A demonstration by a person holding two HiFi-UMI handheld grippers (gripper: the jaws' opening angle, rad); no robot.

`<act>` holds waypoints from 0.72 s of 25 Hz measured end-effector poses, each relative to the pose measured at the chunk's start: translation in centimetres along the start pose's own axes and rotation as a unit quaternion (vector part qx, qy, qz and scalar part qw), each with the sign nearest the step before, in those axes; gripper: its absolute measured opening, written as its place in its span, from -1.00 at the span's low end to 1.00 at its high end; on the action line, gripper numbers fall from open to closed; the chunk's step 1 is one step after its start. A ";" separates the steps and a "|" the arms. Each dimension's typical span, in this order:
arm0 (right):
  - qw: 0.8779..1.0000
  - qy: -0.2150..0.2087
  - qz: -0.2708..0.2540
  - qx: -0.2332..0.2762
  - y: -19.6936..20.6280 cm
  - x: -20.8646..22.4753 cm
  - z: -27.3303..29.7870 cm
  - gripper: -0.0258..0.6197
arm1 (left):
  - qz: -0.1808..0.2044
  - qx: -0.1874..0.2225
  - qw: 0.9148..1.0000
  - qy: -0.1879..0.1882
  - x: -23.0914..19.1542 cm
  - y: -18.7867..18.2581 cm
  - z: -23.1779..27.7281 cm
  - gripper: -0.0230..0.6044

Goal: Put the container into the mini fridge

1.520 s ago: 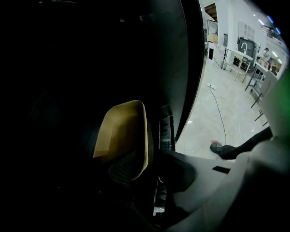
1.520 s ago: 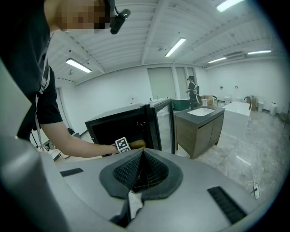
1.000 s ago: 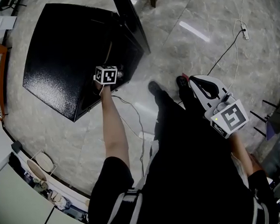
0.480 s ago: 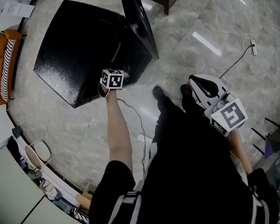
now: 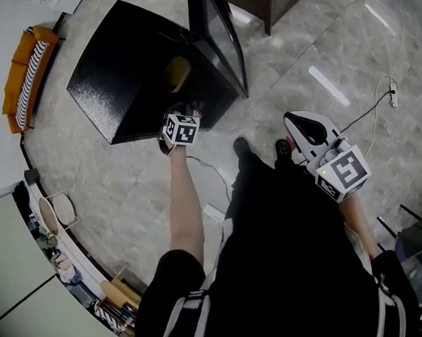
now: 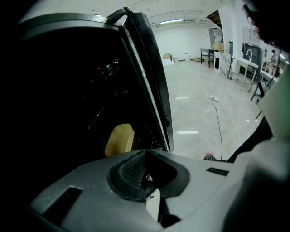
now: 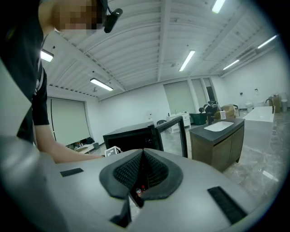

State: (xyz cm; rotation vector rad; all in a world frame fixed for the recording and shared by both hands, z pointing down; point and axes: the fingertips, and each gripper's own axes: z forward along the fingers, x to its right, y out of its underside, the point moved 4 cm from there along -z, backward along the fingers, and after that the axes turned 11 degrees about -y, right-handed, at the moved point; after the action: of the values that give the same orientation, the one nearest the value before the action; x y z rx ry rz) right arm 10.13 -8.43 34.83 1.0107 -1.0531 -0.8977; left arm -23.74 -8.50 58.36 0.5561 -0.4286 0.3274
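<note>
Floor: pale marble floor [image 5: 317, 44] is being shown across the head view.
Mini fridge: the black mini fridge [image 5: 130, 69] is being seen at upper left, and its door [image 5: 221, 35] is being left open, swung toward top centre.
Container: the yellow container [image 5: 177, 73] is being shown inside the cabinet, just behind the door's edge, apart from both claws.
Left gripper: the left gripper [image 5: 181, 115] is being held just outside the opening, below the container. Its jaws have just been closing and are being shown pressed together with nothing between them.
Right gripper: the right gripper [image 5: 302, 125] is being carried at centre right, well apart from the fridge, with its jaws together and empty.
Step in hand: the placing is being judged done, with clearing away and shutting the door likely being left.
Doing it well: the left claw is best being drawn out of the door's sweep first. The push is then best being applied gently near the door's free edge, so that the container is not being jolted.
</note>
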 end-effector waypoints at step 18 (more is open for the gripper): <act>0.997 -0.075 0.007 -0.005 2.4 1.4 -5.6 -0.86 | -0.091 0.038 0.995 0.013 9.2 -1.5 -12.4 -0.82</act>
State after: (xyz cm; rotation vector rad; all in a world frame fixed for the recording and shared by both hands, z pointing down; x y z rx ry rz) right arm 16.17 -7.85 36.54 0.9379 -1.1786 -0.9781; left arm -11.48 -1.01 52.54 0.6601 -0.3380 0.1761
